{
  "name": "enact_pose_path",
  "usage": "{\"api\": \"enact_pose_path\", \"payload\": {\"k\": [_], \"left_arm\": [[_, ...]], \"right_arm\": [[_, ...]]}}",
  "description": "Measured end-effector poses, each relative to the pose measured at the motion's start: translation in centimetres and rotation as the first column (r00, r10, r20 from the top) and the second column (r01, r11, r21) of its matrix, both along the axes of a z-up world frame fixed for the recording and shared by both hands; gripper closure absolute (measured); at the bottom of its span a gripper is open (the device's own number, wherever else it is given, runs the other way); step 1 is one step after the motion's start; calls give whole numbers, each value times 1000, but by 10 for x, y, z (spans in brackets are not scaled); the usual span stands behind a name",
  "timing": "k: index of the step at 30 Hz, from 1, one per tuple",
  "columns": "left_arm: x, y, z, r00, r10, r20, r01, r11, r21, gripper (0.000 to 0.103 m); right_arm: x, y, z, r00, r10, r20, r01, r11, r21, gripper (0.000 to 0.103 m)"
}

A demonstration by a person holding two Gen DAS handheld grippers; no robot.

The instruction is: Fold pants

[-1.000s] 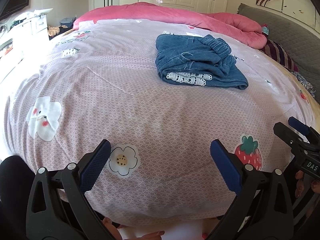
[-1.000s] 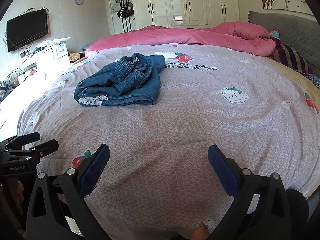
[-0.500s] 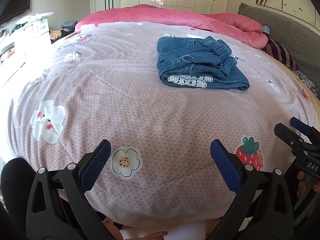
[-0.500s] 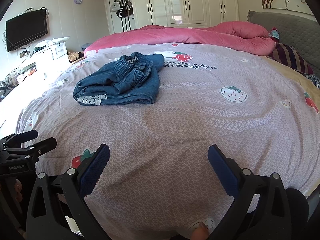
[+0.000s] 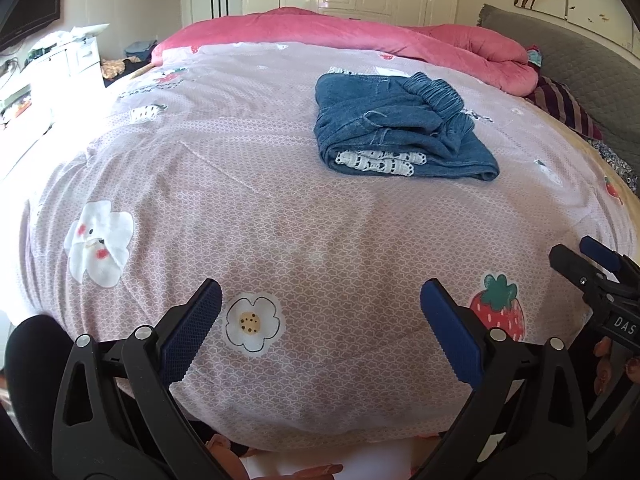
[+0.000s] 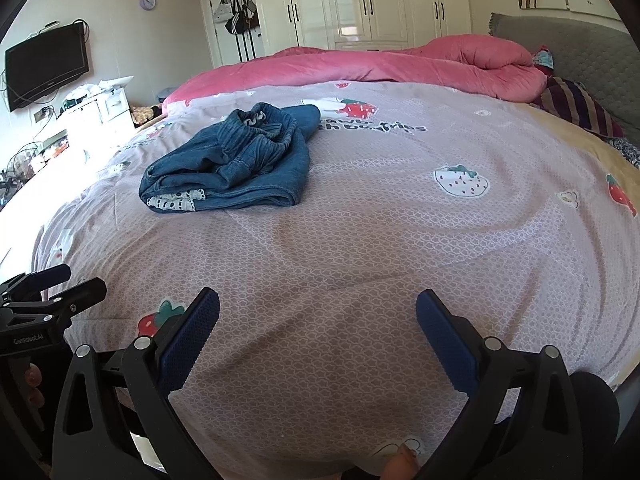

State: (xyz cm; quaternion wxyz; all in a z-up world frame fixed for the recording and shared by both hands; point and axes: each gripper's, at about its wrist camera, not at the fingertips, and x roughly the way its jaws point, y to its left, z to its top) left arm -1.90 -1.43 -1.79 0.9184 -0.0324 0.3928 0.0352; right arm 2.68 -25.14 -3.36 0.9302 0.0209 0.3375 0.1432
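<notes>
both claws are hanging over the near edge of the bed, the left gripper and the right gripper each standing wide apart and gripping nothing, with "das" showing on the right tool's body in the left view and "genrobot.ai" reading faintly on the left tool in the right view. the denim pants are lying folded in a loose bundle on the pink bedsheet, well apart from both claws, showing a gathered waistband and white lace trim. printed words on the sheet behind them are reading partly as "fries", the rest being hidden.
</notes>
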Motion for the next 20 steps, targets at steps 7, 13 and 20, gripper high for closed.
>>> {"api": "enact_pose_path", "payload": {"k": [7,13,20], "left_arm": [[9,10,3,1000,20,-8,-20,1000,0,10],[37,52,24,999,21,27,-19,997,-78,10],[144,195,37,966,256,-45,-253,965,71,9]], "right_arm": [[14,-18,4,999,-50,-7,50,999,-3,5],[56,-74,16,981,-193,-8,194,981,31,5],[161,-192,36,895,-445,-30,439,890,-123,5]]}}
